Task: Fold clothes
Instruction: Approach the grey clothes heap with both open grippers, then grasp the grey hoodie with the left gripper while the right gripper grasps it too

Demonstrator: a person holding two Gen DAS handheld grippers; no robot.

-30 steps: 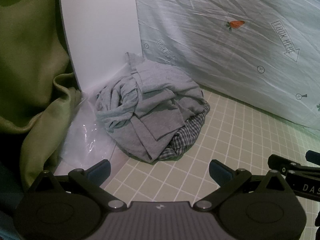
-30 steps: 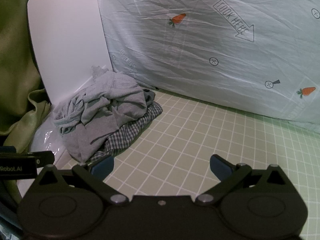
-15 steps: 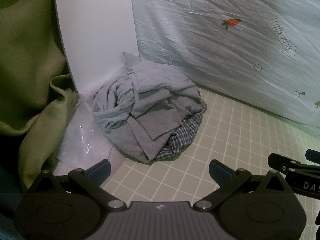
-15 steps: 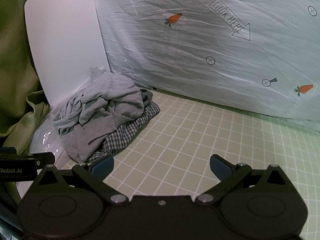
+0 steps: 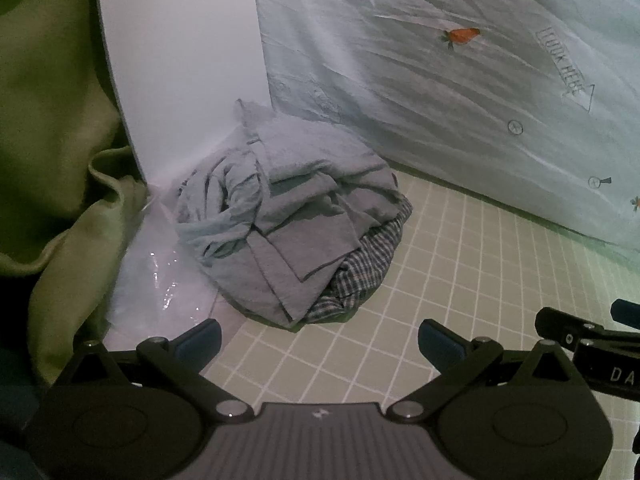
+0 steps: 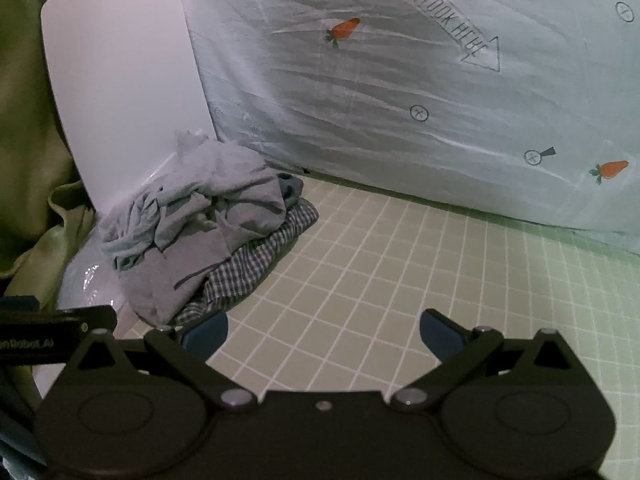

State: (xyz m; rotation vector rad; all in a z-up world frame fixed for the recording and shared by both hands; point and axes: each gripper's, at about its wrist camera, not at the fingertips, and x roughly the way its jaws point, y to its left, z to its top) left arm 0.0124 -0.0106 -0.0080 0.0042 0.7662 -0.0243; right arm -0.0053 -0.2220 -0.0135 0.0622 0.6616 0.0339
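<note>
A crumpled pile of grey clothes lies on a checked dark garment on the green gridded mat. The pile also shows in the right wrist view, with the checked garment under it. My left gripper is open and empty, just in front of the pile. My right gripper is open and empty, to the right of the pile, its left fingertip near the pile's front edge. The right gripper's body shows at the right edge of the left wrist view.
A white panel stands behind the pile. A pale quilt with carrot prints rises along the back. Green cloth hangs on the left. Clear plastic lies left of the pile.
Both grippers have moved slightly forward and left toward the pile. Both stay open and empty.
</note>
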